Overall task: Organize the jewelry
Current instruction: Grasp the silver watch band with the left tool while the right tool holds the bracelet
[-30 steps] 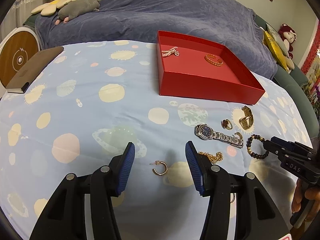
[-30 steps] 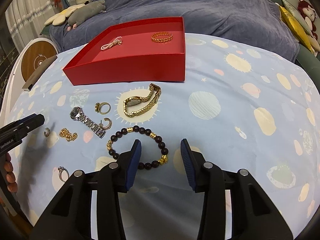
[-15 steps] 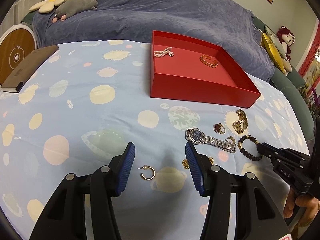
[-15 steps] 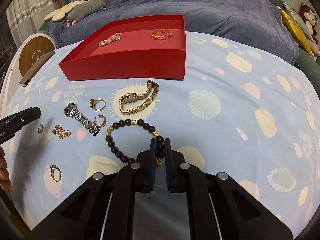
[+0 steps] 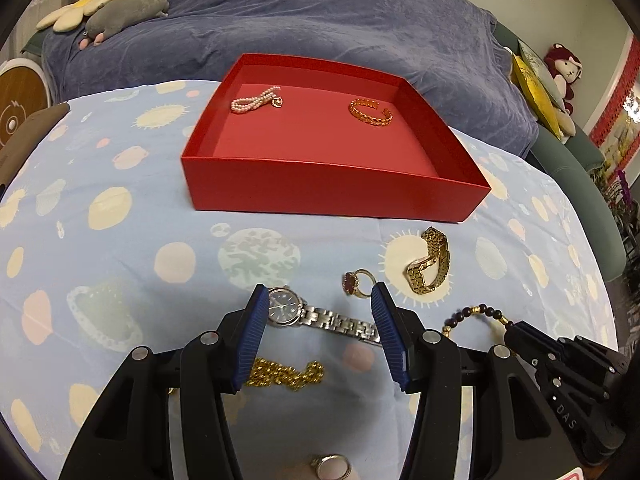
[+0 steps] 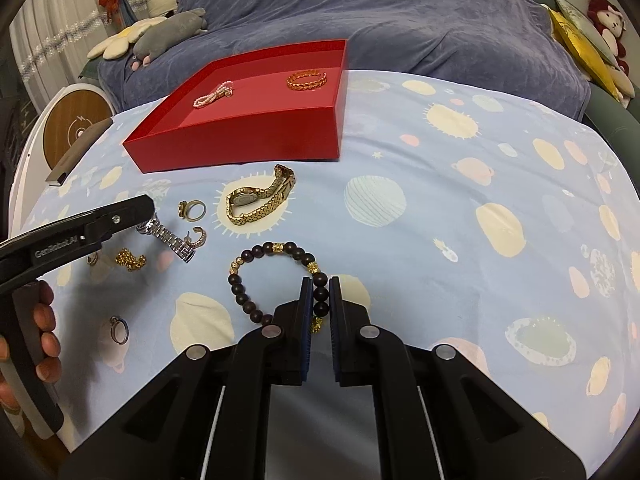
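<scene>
The right gripper (image 6: 319, 296) had its fingers squeezed shut on the bead bracelet (image 6: 276, 280) lying on the worktop (image 6: 440, 208), so lifting it into the red box (image 6: 248, 136) seemed next, while the left gripper (image 5: 318, 330) hung half open, holding nothing, over the silver watch (image 5: 320, 316).

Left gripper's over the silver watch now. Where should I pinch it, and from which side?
Pinch the silver watch across its flat link band beside the dial, coming down from above. It lies flat and stretched out, and the open left gripper already straddles it, so the narrow band should fit the pads better than the round case.
</scene>
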The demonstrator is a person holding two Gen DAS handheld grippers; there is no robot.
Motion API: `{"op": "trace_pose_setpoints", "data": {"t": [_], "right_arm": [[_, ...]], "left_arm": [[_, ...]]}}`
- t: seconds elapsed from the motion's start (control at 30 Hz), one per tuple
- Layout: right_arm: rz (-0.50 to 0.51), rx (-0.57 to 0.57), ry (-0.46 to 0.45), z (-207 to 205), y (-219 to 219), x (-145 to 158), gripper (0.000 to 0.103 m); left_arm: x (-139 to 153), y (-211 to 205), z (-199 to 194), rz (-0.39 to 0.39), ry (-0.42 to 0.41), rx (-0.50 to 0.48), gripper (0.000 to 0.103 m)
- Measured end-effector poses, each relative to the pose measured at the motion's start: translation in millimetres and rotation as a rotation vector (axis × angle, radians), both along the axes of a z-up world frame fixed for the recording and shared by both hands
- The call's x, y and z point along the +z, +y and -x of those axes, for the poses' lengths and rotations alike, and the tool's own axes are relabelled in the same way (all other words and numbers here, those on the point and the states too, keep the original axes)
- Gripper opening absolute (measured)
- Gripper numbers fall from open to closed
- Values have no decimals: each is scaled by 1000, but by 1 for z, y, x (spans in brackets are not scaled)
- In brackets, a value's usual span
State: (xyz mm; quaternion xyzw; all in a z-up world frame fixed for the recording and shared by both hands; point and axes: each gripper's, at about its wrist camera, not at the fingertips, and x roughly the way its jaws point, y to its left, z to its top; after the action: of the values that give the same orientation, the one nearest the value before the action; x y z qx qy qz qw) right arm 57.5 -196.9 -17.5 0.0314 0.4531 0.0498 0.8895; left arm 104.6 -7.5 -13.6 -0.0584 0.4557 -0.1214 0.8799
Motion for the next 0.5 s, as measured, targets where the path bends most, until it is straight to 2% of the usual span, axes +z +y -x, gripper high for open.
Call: {"op": "trace_pose_setpoints", "data": {"t": [0.1,0.2,0.5], "right_arm": [[-6,-2,2,2,-4,0,7],[-6,3,6,4,-6,-1,7],[-13,5,8,7,-8,0,7]], "left_arm": [[-7,-10,-4,-58,-11,0,51],[-14,-10,-1,-167,-42,10,51],[-20,24,15,-186,-35,38,54]]}}
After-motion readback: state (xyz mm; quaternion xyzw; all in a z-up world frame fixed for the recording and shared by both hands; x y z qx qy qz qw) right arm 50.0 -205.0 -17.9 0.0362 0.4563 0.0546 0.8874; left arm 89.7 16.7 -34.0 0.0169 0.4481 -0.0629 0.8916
